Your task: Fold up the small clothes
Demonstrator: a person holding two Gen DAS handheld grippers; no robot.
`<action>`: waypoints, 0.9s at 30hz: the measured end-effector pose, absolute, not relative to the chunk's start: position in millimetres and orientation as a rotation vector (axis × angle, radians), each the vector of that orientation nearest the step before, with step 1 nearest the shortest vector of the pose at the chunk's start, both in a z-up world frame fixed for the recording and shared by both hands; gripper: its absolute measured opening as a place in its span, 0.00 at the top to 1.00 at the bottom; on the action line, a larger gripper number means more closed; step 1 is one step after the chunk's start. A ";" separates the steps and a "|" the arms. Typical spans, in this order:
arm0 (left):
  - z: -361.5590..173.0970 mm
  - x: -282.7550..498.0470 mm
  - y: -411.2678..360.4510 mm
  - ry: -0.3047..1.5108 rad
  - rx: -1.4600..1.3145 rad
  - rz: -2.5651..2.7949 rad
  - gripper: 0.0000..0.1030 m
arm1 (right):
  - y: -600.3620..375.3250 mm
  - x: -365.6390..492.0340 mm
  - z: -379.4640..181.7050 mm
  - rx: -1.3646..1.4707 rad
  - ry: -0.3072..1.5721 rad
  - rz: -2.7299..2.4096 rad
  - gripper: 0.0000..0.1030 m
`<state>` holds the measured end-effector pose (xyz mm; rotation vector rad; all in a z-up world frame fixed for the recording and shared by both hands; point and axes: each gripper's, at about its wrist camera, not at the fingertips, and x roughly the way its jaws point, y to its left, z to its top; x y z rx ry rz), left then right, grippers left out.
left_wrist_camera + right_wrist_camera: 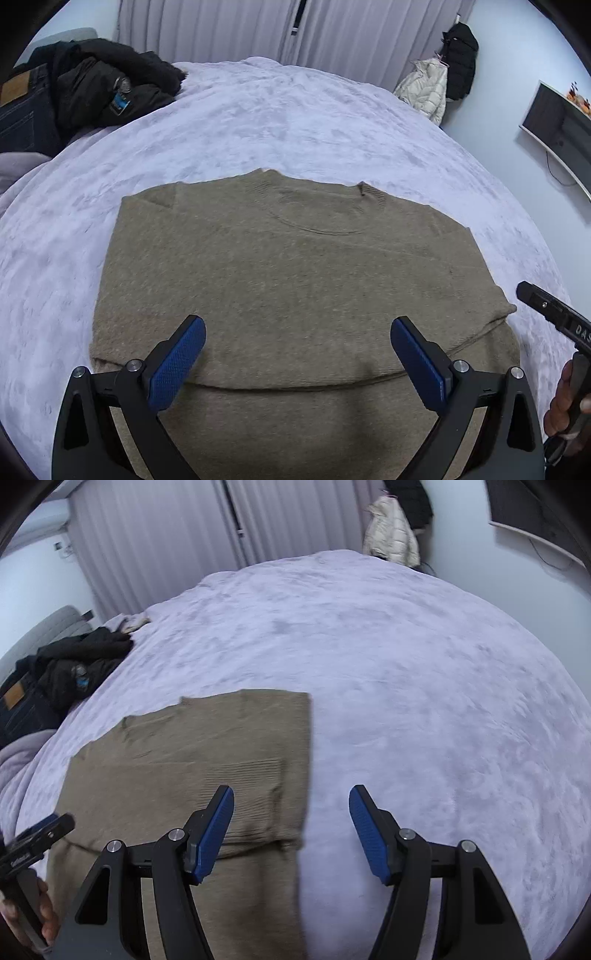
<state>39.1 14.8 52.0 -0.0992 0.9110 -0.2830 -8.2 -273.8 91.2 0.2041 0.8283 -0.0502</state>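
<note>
Both our tongs, the left gripper and right gripper, hang with jaws apart and empty over the folded tan knitted sweater on the lilac plush blanket.

My left wrist camera looks steeply down, close over the tan sweater, which fills the view beyond its jaws. My right wrist camera tilts likewise, the sweater's edge beyond its left jaw. Both share the lilac bedspread and curtains.
</note>
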 end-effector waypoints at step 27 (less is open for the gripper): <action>4.1 -17.2 37.5 1.057 0.049 -0.225 0.02 | -124.9 -62.4 46.5 -0.159 0.929 0.189 0.27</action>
